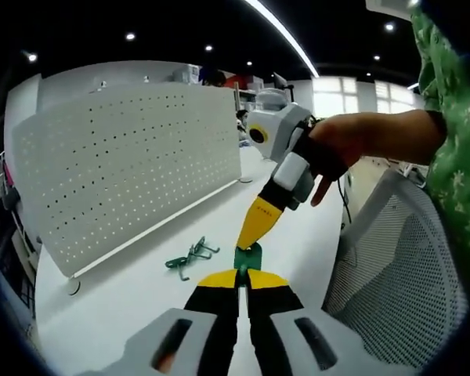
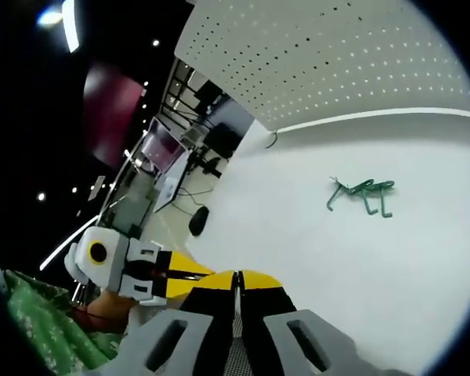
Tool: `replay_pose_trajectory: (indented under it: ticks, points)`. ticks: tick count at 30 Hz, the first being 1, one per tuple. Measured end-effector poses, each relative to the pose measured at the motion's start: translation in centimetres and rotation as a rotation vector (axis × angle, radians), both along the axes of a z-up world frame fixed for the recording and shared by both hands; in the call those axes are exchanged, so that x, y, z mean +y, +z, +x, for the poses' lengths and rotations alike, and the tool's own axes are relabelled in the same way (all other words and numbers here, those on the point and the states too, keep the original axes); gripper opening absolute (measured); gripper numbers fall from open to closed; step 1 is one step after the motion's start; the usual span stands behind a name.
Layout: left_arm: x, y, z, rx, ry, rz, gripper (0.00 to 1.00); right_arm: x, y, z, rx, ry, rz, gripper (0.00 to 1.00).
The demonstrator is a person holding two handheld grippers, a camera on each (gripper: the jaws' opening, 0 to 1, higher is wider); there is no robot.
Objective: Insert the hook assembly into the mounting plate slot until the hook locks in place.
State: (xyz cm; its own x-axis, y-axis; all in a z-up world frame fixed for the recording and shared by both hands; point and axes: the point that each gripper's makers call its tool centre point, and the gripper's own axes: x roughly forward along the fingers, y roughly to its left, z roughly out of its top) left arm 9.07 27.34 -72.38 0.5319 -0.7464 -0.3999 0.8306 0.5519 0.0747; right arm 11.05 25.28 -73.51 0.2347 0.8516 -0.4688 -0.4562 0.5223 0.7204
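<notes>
White perforated mounting plate [image 1: 133, 168] stands upright on feet along the far side of the desk [image 1: 125, 305], holes facing the person, so a hook can be pushed straight in from the front. Mesh chair back [image 1: 407, 266] sits just off the desk edge at the right of the left gripper view, not part of the job. Left gripper [image 1: 241, 276] fingers look pressed together, with a small green piece [image 1: 247, 257] right at the tips; likely pinched there, but too small to be sure. Right gripper [image 1: 260, 222], held by a hand [image 1: 352, 145], comes in from the right with its yellow tip touching or just above that same green piece, probably for a handover or to steady it. In the right gripper view its own fingers [image 2: 254, 283] are closed tight together, and whether anything is between them cannot be told. Green hook assembly [image 2: 363, 193], a tangle of wire hooks, lies loose on the desk near the plate's foot, well apart from both grippers, not yet inserted.
</notes>
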Motion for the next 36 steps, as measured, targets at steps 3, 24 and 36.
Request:
replay_pose_trajectory:
  ticks: [3, 24, 36]
  points:
    - [0.1, -0.1, 0.1, -0.005, 0.001, 0.013, 0.03, -0.1, -0.2, -0.4, 0.012, 0.004, -0.003, 0.01]
    - [0.5, 0.2, 0.5, -0.007, 0.034, -0.014, 0.04, -0.2, -0.2, -0.8, 0.034, -0.038, 0.05, 0.0]
    - [1.8, 0.8, 1.7, 0.108, 0.139, -0.175, 0.02, -0.3, 0.6, 0.5, -0.018, -0.096, 0.089, 0.0]
